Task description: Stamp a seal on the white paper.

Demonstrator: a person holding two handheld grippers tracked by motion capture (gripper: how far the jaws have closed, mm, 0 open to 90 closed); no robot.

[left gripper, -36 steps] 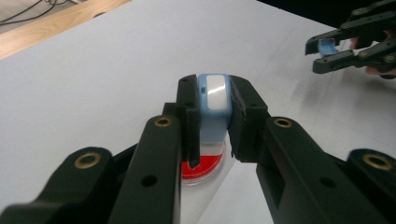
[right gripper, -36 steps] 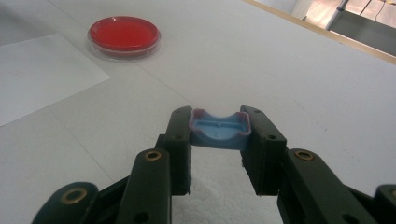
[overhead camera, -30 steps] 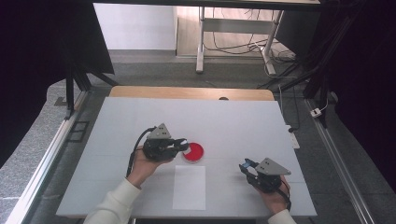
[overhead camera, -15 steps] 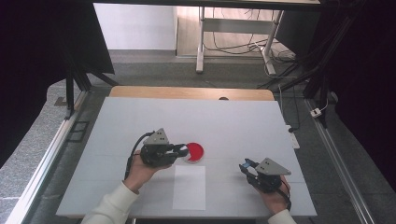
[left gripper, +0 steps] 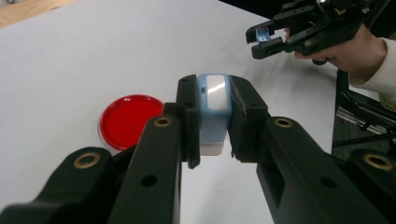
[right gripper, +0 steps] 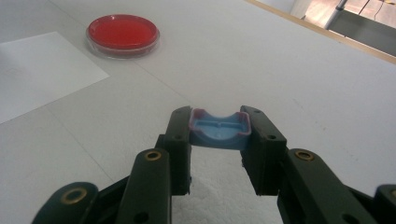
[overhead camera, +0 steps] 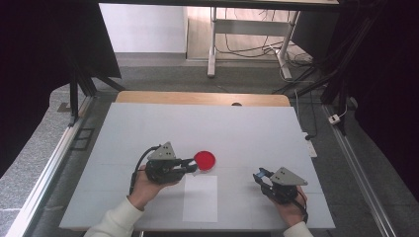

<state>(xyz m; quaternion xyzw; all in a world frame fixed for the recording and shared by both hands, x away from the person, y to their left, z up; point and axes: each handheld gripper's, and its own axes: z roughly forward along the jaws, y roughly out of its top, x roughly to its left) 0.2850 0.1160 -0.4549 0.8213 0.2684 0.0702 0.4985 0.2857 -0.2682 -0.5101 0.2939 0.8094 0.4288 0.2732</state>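
Holding blue block | left tongs moved back from red dish | right tongs clamp blue cap

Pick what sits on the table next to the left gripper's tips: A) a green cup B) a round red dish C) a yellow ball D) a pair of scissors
B: a round red dish lies flat on the white table just beyond the left gripper, which is shut on a small blue block.
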